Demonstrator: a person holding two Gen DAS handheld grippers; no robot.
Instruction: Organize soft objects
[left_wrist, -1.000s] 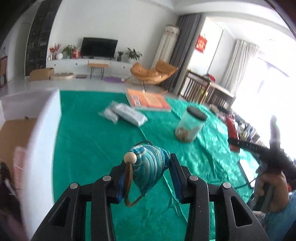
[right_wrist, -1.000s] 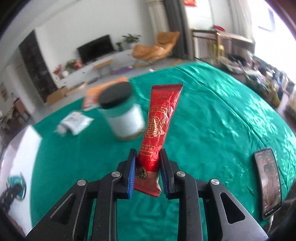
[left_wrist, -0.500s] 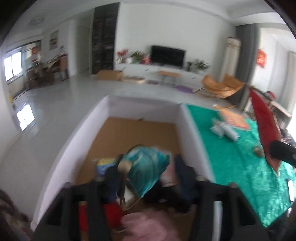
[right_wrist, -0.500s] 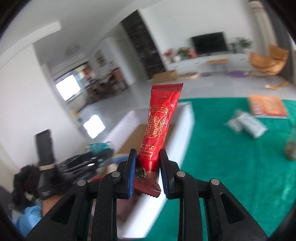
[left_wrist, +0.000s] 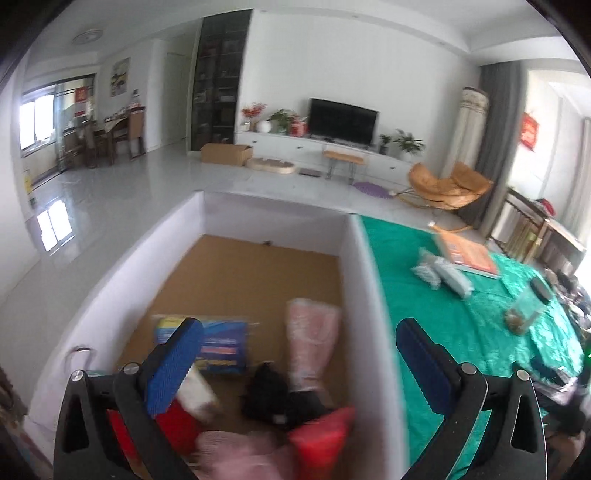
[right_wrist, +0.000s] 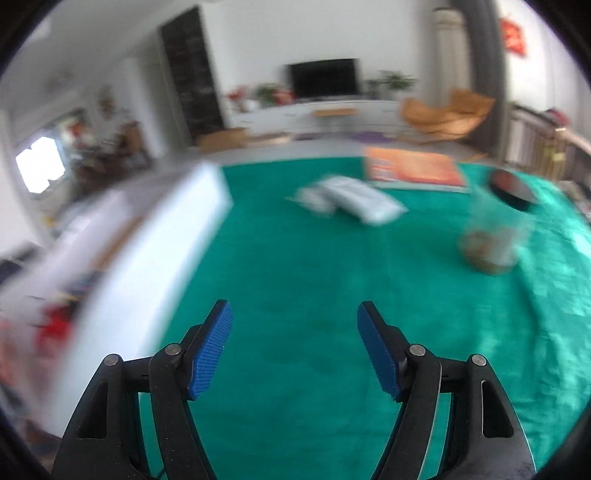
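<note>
My left gripper (left_wrist: 299, 365) is open and empty above the near end of a white-walled box (left_wrist: 354, 266) with a brown floor. In the box lie a blue packet (left_wrist: 221, 343), a pink soft item (left_wrist: 312, 332), a black item (left_wrist: 269, 391) and red items (left_wrist: 317, 443), blurred. My right gripper (right_wrist: 293, 343) is open and empty over the green tablecloth (right_wrist: 314, 266), with the box wall (right_wrist: 147, 258) to its left. Grey-white soft packs (right_wrist: 351, 201) lie further back on the cloth, also in the left wrist view (left_wrist: 443, 273).
A clear jar with a black lid (right_wrist: 495, 229) stands at the right on the cloth, also in the left view (left_wrist: 524, 314). An orange book (right_wrist: 410, 171) lies at the far edge. Beyond the table are a TV, an orange chair and a cardboard box on the floor.
Both grippers have opened. The left let go of the teal pouch and the right of the red packet. The right view has swung from the box back over the green cloth.
</note>
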